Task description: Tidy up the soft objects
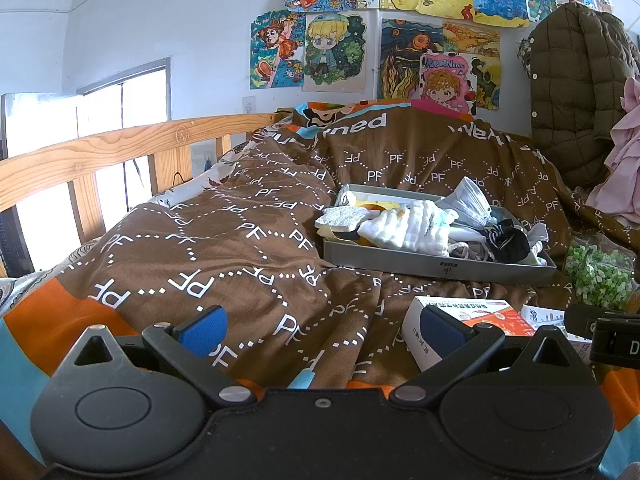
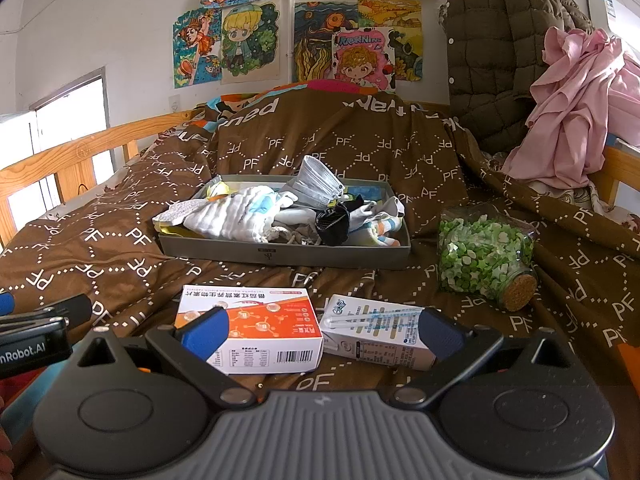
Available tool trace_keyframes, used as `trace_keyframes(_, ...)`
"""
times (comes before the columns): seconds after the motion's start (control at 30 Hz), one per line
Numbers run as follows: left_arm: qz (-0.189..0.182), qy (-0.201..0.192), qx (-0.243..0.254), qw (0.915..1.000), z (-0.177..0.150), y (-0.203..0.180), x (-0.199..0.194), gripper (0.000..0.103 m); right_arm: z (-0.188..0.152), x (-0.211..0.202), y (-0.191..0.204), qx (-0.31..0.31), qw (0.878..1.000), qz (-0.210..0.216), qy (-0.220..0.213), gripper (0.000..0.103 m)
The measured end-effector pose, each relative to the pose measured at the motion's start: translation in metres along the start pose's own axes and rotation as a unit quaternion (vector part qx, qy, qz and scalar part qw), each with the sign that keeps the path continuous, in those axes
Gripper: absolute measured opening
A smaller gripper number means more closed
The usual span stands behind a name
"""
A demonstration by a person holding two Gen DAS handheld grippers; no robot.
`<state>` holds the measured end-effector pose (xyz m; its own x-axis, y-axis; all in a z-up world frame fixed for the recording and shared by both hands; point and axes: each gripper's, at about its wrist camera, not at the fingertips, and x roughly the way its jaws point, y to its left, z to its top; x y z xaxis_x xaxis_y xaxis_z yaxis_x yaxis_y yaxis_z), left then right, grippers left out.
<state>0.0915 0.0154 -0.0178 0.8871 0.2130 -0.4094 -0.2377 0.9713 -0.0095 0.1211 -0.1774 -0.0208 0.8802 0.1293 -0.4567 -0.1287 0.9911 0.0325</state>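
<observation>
Right wrist view, brown PF quilt [image 2: 132, 184] on wood-railed bed, drawings [image 2: 304, 36] on wall, both grippers spread wide, empty.

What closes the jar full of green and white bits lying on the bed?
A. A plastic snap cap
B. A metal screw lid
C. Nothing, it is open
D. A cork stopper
D: the jar lies on its side on the brown bedspread, and a tan cork stopper plugs its mouth.
</observation>
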Motion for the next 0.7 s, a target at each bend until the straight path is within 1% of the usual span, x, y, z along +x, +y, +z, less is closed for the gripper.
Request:
trace_keyframes(0.57, 0.001, 0.001, 0.001, 1.0000, 0.0003, -0.0010, -0.0003, 0.102, 0.0001, 0.0001, -0.0001, 0.000, 1.000, 0.000, 0.000, 0.103)
trace_keyframes(0.7, 0.014, 0.002, 0.007, 0.9999, -0.0012, -0.0010, 0.0000, 0.102, 0.0002, 0.0001, -0.0002, 0.000, 1.000, 0.000, 0.000, 0.103)
